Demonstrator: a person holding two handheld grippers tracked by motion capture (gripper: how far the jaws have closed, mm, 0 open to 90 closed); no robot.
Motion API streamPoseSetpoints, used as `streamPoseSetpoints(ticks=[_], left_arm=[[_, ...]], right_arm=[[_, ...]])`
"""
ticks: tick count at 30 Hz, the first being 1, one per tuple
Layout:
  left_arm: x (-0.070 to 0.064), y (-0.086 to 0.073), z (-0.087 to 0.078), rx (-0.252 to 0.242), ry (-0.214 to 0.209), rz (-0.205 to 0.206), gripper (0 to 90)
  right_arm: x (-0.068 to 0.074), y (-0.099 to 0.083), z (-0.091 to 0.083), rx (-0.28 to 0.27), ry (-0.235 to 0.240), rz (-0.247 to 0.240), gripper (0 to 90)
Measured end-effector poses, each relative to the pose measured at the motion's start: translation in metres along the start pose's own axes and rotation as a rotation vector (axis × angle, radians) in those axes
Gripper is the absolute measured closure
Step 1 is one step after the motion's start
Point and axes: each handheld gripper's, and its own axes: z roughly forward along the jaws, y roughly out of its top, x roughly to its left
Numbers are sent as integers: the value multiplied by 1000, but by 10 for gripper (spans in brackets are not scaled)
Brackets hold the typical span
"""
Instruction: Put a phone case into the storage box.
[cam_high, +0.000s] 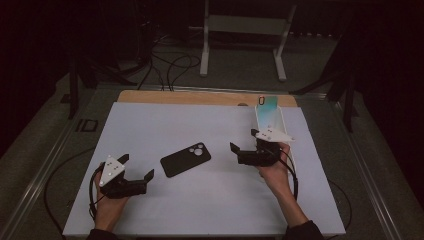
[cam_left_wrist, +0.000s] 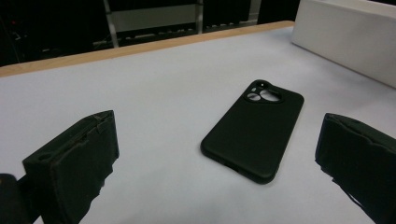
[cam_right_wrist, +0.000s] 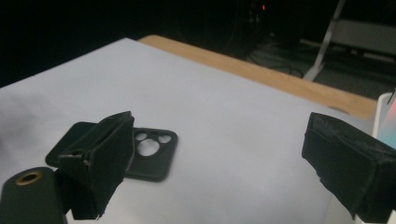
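A black phone case (cam_high: 185, 159) lay flat near the middle of the white tabletop (cam_high: 165, 125), its outer side up, matte and rounded at the corners, with the camera cutout at the end toward the far right. Nothing touched it. The left gripper (cam_high: 136, 167) rested near the front left corner, jaws spread wide, the case lying ahead between them in the left gripper view (cam_left_wrist: 254, 128). The right gripper (cam_high: 244, 141) sat to the right of the case, near it but apart, jaws likewise open and empty. Behind the right gripper, by the far right corner, stood a white box (cam_high: 270, 119) holding a phone (cam_high: 266, 104) with a teal back. No object lay between either gripper and the case.
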Motion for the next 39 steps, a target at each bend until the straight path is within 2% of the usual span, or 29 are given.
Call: streamPoseSetpoints(ticks=[9,12,20,23,26,29,34,39], left_arm=[[0,6,-3,-9,-8,-5,1],[0,9,-5,-14,-12,0,1],[5,24,-9,-31,-24,9,1],[8,28,-8,-29,-35,9,1],[10,33,-4,-4,-50,16,1],[10,37,3,23,-84,35,1],[9,44,18,57,-101,62,1],[5,51,33,119,-111,97,2]], right_arm=[[11,-23,-11,-19,11,-28,94],[12,-27,-14,-16,13,-28,94],[17,-31,-25,-52,34,-39,94],[17,-39,-26,-42,35,-25,94],[15,-44,-27,-34,24,-18,94],[14,-48,-29,-39,22,-5,94],[12,-51,-31,-46,22,16,93],[10,-53,-31,-46,23,21,93]])
